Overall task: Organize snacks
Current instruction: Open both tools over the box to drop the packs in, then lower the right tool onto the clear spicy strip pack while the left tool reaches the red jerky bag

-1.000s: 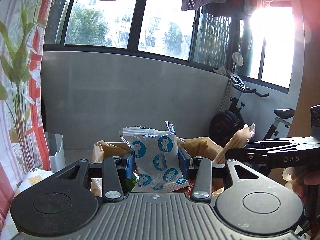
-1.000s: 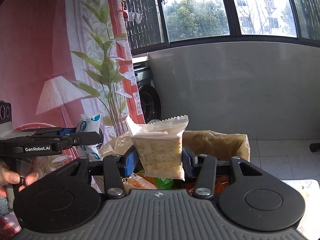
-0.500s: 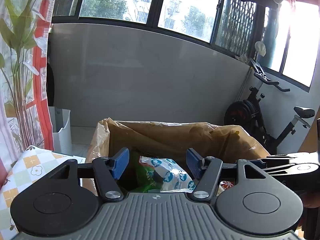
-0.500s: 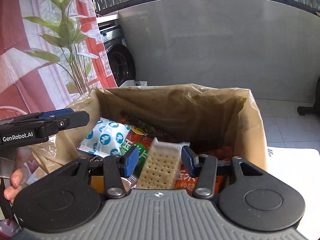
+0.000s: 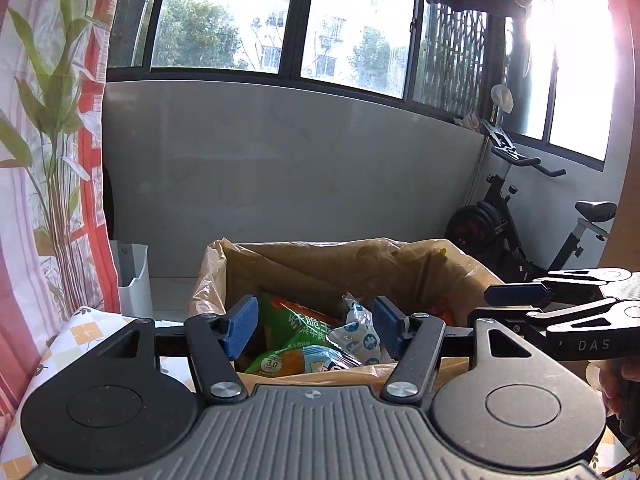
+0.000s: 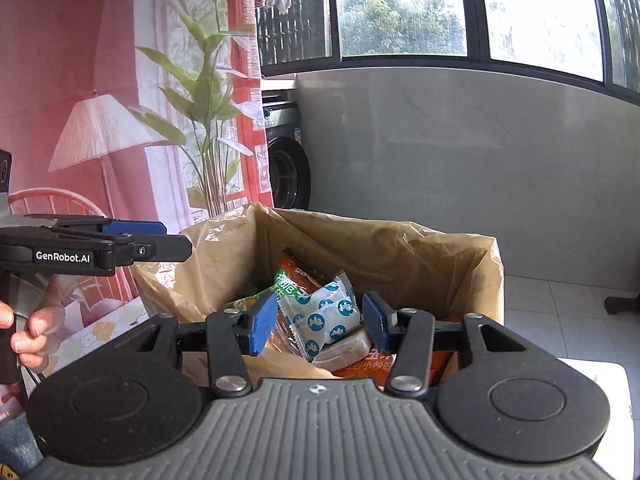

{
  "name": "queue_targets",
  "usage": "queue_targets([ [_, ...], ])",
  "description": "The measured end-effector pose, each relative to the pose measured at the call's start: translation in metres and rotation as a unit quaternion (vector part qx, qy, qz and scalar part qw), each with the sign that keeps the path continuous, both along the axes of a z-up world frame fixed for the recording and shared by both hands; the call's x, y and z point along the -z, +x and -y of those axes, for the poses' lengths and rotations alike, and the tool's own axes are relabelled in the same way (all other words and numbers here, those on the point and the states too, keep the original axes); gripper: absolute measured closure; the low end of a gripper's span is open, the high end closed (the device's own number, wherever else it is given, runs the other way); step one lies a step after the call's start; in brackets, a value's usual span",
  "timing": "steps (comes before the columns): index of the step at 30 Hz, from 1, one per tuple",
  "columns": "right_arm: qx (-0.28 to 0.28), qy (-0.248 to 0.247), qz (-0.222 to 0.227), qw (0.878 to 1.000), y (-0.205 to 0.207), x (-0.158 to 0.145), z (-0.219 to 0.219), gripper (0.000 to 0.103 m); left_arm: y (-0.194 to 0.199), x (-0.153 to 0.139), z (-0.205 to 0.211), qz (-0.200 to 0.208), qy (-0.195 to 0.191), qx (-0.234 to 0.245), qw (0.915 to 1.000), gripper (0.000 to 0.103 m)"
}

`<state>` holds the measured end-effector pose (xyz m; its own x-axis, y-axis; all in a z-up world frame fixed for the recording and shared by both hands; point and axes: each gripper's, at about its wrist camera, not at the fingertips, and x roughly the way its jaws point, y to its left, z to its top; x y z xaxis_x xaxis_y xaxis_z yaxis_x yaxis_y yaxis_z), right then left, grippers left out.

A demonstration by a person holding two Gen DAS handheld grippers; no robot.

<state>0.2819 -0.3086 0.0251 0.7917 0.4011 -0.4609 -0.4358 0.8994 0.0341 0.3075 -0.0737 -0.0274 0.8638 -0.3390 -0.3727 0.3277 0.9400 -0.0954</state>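
Nearest to me, my left gripper (image 5: 314,330) had its fingers spread wide with nothing pressed between them, and my right gripper (image 6: 318,326) stood likewise parted and empty. Both hovered at the near rim of the lined box (image 6: 400,248), pointing down into it. Just beyond the right fingers lay the blue-dotted white packet (image 6: 324,320), its long axis slanting from near right to far left, with a pale cracker pack (image 6: 344,350) beside it on the near right. From the left view that dotted packet (image 5: 356,332) sat toward the right finger, the green bag (image 5: 298,330) just left of it. I judged both hands equally near, the snacks below and ahead of the fingers.
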Motion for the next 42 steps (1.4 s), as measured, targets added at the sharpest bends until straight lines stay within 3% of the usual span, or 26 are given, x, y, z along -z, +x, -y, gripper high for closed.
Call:
queue_targets([
  [6, -0.006, -0.006, 0.027, 1.000, -0.036, 0.006, 0.021, 0.052, -0.030, 0.014, -0.003, -0.013, -0.013, -0.004, 0.9998, 0.037],
  [14, 0.032, 0.005, 0.023, 0.999, -0.055, 0.023, 0.055, 0.052, -0.049, 0.043, -0.006, -0.034, -0.012, -0.025, 0.9990, 0.037],
  [19, 0.040, -0.020, 0.013, 0.999, -0.069, 0.049, 0.065, 0.052, -0.054, 0.065, -0.001, -0.056, -0.017, -0.020, 0.9981, 0.037],
  [23, 0.038, -0.037, -0.016, 0.998, -0.078, 0.082, 0.065, 0.052, -0.058, 0.080, 0.002, -0.063, -0.012, -0.022, 0.9977, 0.035],
  [27, 0.045, -0.044, -0.043, 0.997, -0.081, 0.105, 0.066, 0.052, -0.062, 0.090, 0.000, -0.068, -0.014, -0.035, 0.9970, 0.025],
  [30, 0.060, -0.034, -0.095, 0.993, -0.084, 0.136, 0.069, 0.052, -0.062, 0.093, -0.003, -0.072, -0.015, -0.041, 0.9965, 0.023],
  [34, 0.064, -0.037, -0.118, 0.990, -0.085, 0.152, 0.066, 0.045, -0.063, 0.097, -0.004, -0.081, -0.015, -0.053, 0.9952, 0.017],
  [42, 0.086, -0.041, -0.148, 0.984, -0.081, 0.174, 0.057, 0.035, -0.065, 0.103, -0.002, -0.098, 0.002, -0.060, 0.9934, 0.017],
])
